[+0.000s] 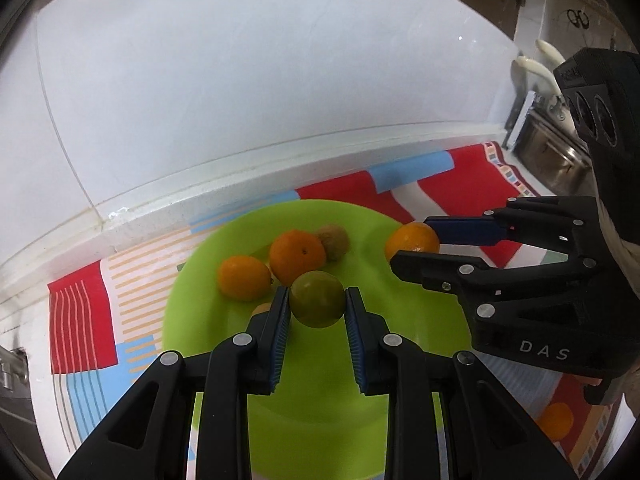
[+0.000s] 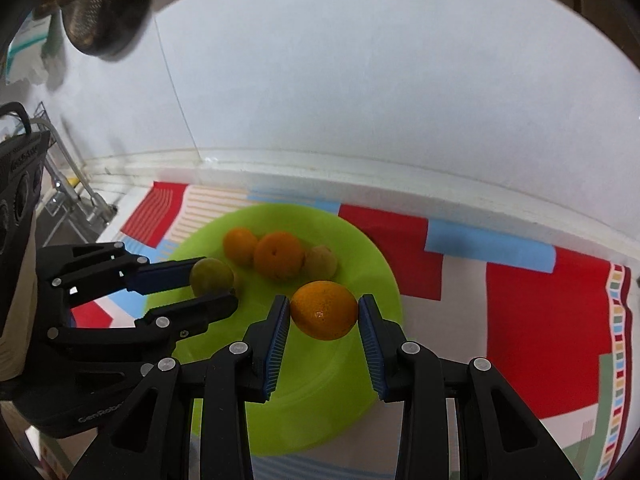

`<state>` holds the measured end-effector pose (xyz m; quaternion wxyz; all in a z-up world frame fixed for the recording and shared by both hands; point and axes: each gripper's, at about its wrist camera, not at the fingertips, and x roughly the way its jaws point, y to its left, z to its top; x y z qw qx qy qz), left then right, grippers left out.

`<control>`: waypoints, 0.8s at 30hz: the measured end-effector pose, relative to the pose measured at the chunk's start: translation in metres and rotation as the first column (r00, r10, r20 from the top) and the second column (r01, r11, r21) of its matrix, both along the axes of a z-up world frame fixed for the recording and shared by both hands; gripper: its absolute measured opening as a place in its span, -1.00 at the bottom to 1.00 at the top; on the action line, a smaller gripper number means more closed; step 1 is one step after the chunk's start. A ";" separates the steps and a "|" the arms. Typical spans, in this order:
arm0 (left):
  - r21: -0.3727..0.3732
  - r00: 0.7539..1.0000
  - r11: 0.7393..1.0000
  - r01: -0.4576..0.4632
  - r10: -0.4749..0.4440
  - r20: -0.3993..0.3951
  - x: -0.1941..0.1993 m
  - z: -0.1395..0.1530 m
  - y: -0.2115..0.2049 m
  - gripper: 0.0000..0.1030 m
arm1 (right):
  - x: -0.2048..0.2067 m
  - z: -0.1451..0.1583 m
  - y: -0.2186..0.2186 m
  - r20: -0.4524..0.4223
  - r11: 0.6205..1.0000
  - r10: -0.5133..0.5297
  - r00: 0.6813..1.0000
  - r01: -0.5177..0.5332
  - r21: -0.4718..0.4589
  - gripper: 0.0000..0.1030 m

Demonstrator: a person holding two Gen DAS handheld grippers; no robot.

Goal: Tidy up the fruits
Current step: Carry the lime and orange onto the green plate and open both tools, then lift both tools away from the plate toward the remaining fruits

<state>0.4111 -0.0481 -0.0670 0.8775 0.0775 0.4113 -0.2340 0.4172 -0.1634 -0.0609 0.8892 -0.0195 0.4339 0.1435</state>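
Left tool (image 1: 317, 300) grips a round green fruit (image 1: 317, 299) between its blue pads, above the bright green plastic plate (image 1: 420, 320). Right tool (image 2: 324, 311) clamps a round orange citrus (image 2: 324, 310) over the same plate's right side. Two oranges (image 2: 279, 255) and a brownish fruit (image 2: 321, 262) rest on the plate, on a striped cloth (image 2: 540, 320) covering the worktop.

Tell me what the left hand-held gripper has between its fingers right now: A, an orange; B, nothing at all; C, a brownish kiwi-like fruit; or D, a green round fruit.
D. In the left wrist view the left hand-held gripper has its blue pads on either side of the green round fruit above the green plate, while the right hand-held gripper is the one holding an orange.
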 end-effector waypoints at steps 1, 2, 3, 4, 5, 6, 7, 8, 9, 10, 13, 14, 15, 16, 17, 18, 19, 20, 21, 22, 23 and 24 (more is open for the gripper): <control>0.001 1.000 1.000 0.000 0.000 -0.002 0.001 -0.001 0.000 -0.47 | 0.002 -0.003 0.000 -0.004 1.000 0.001 1.000 -0.001 -0.001 -0.29; 0.004 1.000 1.000 -0.001 0.001 -0.004 0.002 -0.002 0.000 -0.47 | 0.004 -0.005 0.000 -0.009 1.000 0.003 1.000 -0.003 -0.001 -0.29; 0.007 1.000 1.000 -0.002 0.002 -0.006 0.003 -0.003 0.001 -0.44 | 0.005 -0.007 0.001 -0.012 1.000 0.005 1.000 -0.005 -0.001 -0.29; 0.007 1.000 1.000 -0.001 0.001 -0.005 0.003 -0.003 0.001 -0.36 | 0.007 -0.009 0.001 -0.015 1.000 0.008 1.000 -0.008 0.000 -0.29; 0.006 1.000 1.000 -0.001 0.001 -0.002 0.003 -0.002 0.001 -0.30 | 0.008 -0.010 0.001 -0.017 1.000 0.008 1.000 -0.008 0.002 -0.29; 0.007 1.000 1.000 -0.005 0.005 0.003 0.003 -0.001 0.002 -0.23 | 0.008 -0.011 0.002 -0.017 1.000 0.008 1.000 -0.008 0.005 -0.29; 0.011 1.000 1.000 -0.009 0.009 0.009 0.002 0.000 0.002 -0.22 | 0.008 -0.012 0.002 -0.020 1.000 0.007 1.000 -0.007 0.005 -0.28; 0.016 1.000 1.000 -0.017 0.016 0.017 0.000 0.002 0.004 -0.21 | 0.009 -0.013 0.002 -0.025 1.000 0.006 1.000 -0.006 0.004 -0.28; 0.020 0.999 0.999 -0.026 0.026 0.026 -0.002 0.004 0.006 -0.20 | 0.009 -0.014 0.003 -0.024 1.000 0.003 1.000 -0.003 0.006 -0.23; 0.021 0.999 0.999 -0.034 0.033 0.034 -0.005 0.006 0.009 -0.18 | 0.007 -0.013 0.002 -0.021 1.000 -0.002 1.000 0.002 0.007 -0.13; 0.011 0.997 0.998 -0.058 0.058 0.048 -0.016 0.015 0.018 -0.09 | 0.000 -0.009 0.001 -0.001 1.000 -0.013 1.000 0.013 -0.005 -0.12; 0.009 0.997 0.998 -0.061 0.061 0.052 -0.019 0.017 0.020 -0.07 | -0.004 -0.006 0.001 0.007 1.000 -0.017 1.000 0.017 -0.009 -0.12; 0.008 0.996 0.998 -0.066 0.066 0.064 -0.024 0.021 0.022 -0.06 | -0.009 -0.001 0.002 0.019 1.000 -0.020 1.000 0.020 -0.009 -0.12; 0.009 0.994 0.997 -0.073 0.072 0.078 -0.031 0.026 0.025 -0.06 | -0.013 0.002 0.002 0.028 1.000 -0.022 0.999 0.022 -0.011 -0.12; 0.008 0.993 0.997 -0.078 0.078 0.087 -0.035 0.030 0.026 -0.05 | -0.019 0.007 0.003 0.044 1.000 -0.026 0.999 0.027 -0.015 -0.12; 0.002 0.992 0.996 -0.086 0.085 0.096 -0.040 0.034 0.028 -0.01 | -0.024 0.012 0.004 0.056 0.999 -0.027 0.998 0.029 -0.019 -0.12; -0.008 0.990 0.996 -0.092 0.092 0.103 -0.045 0.039 0.032 0.05 | -0.031 0.018 0.007 0.074 0.999 -0.025 0.997 0.027 -0.021 -0.12; -0.024 0.989 0.995 -0.098 0.100 0.112 -0.051 0.045 0.037 0.08 | -0.037 0.023 0.009 0.089 0.999 -0.023 0.996 0.025 -0.022 -0.12; -0.031 0.987 0.994 -0.103 0.106 0.118 -0.055 0.049 0.039 0.13 | -0.042 0.028 0.011 0.101 0.999 -0.023 0.995 0.025 -0.021 -0.12; -0.035 0.986 0.993 -0.109 0.113 0.126 -0.060 0.054 0.042 0.15 | -0.049 0.034 0.013 0.112 0.999 -0.025 0.993 0.027 -0.019 -0.11; -0.039 0.983 0.992 -0.119 0.124 0.136 -0.066 0.059 0.046 0.16 | -0.056 0.040 0.014 0.125 0.999 -0.028 0.992 0.030 -0.014 -0.05; -0.044 0.981 0.991 -0.126 0.131 0.144 -0.071 0.063 0.049 0.20 | -0.062 0.045 0.015 0.138 0.999 -0.033 0.990 0.034 -0.010 0.05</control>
